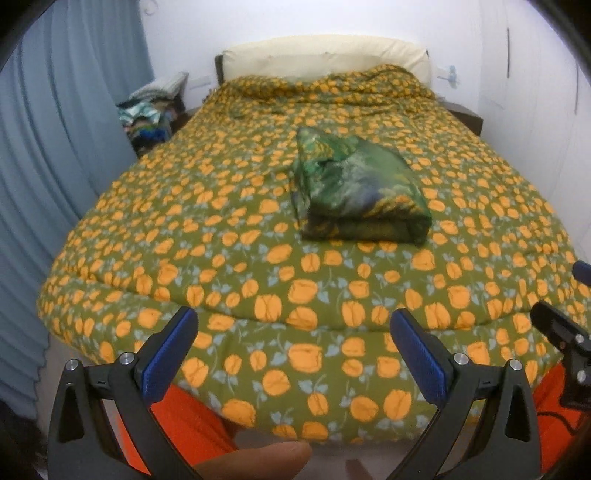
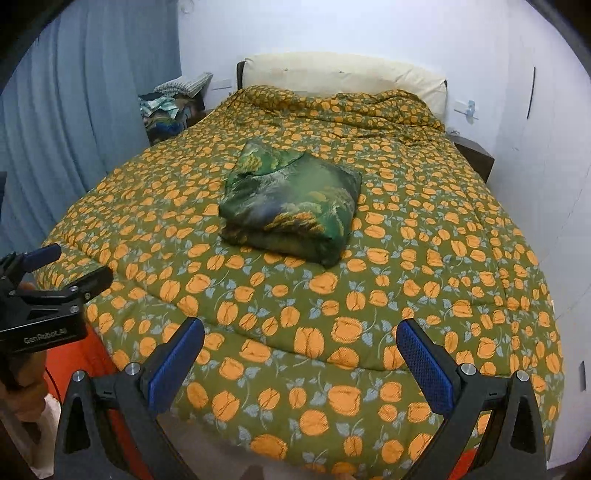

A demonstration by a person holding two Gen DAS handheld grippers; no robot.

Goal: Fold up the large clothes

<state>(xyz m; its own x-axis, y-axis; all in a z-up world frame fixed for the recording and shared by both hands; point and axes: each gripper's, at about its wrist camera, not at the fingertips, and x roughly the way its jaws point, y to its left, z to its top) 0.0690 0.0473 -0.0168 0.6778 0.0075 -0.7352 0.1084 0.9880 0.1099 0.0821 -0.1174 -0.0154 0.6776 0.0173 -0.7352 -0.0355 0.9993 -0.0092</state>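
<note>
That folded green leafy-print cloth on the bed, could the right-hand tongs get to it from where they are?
Probably yes. The right tongs are open and empty, and only bare orange-flowered quilt lies between them and the folded green leafy-print cloth. They would need to move forward, though.

A home bedroom. A bed [image 2: 461, 280] under a floral quilt [image 2: 280, 306] stands against a white wall [image 2: 332, 29], with a cream headboard [image 2: 332, 74], blue curtains [image 2: 85, 110] and a pile of clothes [image 2: 166, 110] beside it.
</note>
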